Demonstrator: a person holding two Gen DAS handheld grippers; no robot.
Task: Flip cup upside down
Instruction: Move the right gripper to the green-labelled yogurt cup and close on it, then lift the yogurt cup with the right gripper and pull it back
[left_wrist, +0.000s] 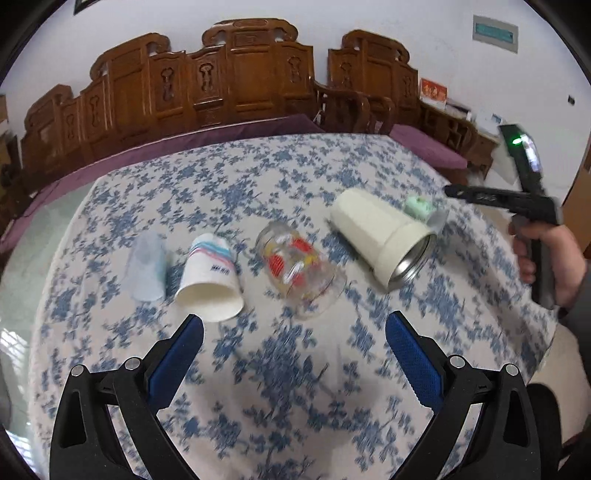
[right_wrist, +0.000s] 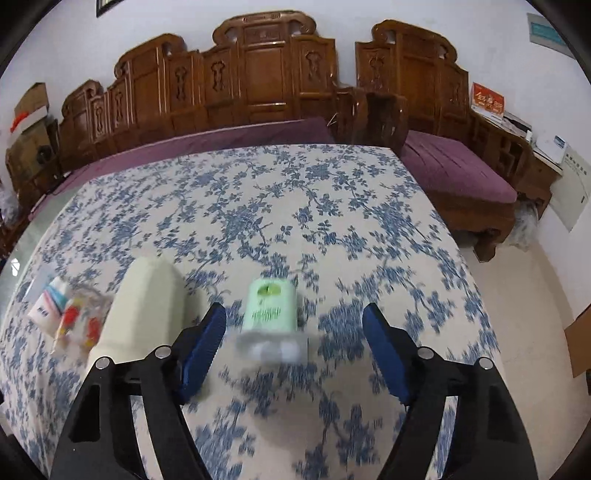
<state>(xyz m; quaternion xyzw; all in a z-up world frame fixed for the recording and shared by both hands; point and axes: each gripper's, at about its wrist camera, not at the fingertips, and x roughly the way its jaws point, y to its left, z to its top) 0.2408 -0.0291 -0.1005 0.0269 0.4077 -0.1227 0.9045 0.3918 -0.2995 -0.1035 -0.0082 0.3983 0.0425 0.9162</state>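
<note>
Several cups lie on their sides in a row on the floral tablecloth (left_wrist: 258, 192): a clear plastic cup (left_wrist: 146, 269), a white paper cup (left_wrist: 210, 282), a glass cup with red and yellow print (left_wrist: 299, 271), a cream insulated cup (left_wrist: 380, 240) and a small green cup (left_wrist: 419, 206). My left gripper (left_wrist: 293, 332) is open and empty, a little short of the paper and glass cups. My right gripper (right_wrist: 293, 328) is open, with the green cup (right_wrist: 271, 306) lying just beyond its fingertips. The cream cup (right_wrist: 147, 306) lies to its left.
A carved wooden bench (left_wrist: 236, 81) with purple cushions stands behind the table. The hand-held right gripper body (left_wrist: 532, 206) shows at the table's right edge in the left wrist view. The table's right edge (right_wrist: 476, 280) drops to a pale floor.
</note>
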